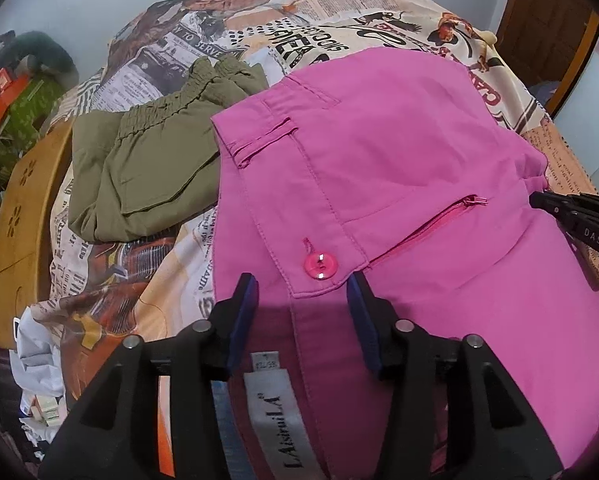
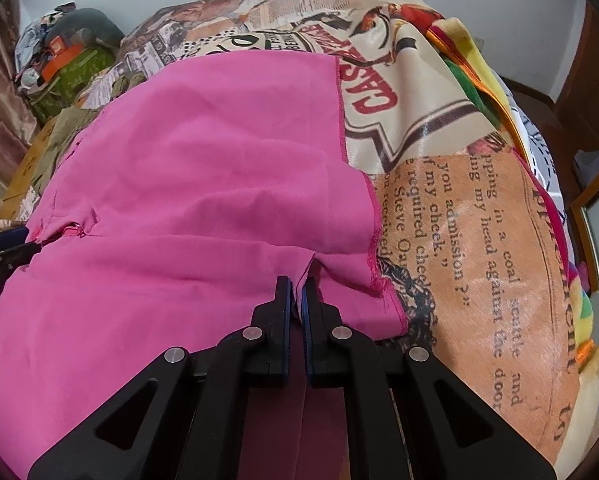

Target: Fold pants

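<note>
Pink pants lie spread on a printed bedspread, waistband toward me. My left gripper stands open, its blue pads on either side of the waistband tab with the pink button. A white brand label shows inside the waist below it. In the right wrist view my right gripper is shut on a small fold of the pink pants near their hem edge. The right gripper's tip also shows by the zipped pocket.
Folded olive pants lie to the left of the pink ones. A wooden board stands at the bed's left edge, with a pile of clutter beyond it. White cloth lies lower left. Bare bedspread stretches to the right.
</note>
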{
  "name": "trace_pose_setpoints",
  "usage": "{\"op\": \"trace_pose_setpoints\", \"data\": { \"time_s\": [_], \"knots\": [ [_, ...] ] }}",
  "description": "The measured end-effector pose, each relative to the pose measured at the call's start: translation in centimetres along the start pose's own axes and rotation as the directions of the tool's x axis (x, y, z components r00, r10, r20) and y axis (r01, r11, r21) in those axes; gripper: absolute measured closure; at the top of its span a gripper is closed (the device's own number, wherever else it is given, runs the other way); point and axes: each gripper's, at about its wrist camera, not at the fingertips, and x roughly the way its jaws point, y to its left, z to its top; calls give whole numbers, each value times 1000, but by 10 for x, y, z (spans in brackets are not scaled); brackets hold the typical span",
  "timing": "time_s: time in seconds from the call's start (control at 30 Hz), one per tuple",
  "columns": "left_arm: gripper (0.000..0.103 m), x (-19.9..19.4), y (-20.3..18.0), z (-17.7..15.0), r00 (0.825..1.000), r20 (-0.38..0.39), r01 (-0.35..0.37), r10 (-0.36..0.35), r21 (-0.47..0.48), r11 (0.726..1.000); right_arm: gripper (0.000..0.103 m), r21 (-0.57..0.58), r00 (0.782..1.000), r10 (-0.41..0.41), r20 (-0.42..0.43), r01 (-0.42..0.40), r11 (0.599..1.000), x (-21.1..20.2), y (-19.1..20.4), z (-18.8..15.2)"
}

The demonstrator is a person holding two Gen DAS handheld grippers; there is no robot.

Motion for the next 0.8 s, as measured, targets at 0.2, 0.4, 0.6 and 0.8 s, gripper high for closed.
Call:
{"op": "trace_pose_setpoints", "data": {
  "time_s": [0.2,0.4,0.6,0.8],
  "knots": [
    [53,-15,3,2,998,16,-67,67,11,998,98,16,1000,12,18,-12,1000,-19,-4,-1],
    [50,-32,13,11,998,50,-34,35,-11,999,80,-8,997,11,78,-11,1000,-47,-12,-2],
    [37,-23,21,32,999,39,-6,8,-63,998,56,12,988,-32,148,31,999,-63,-27,4],
    [35,5,23,42,999,-32,35,-39,-99,994,53,102,991,-20,135,6,995,-50,-48,12]
  ]
}}
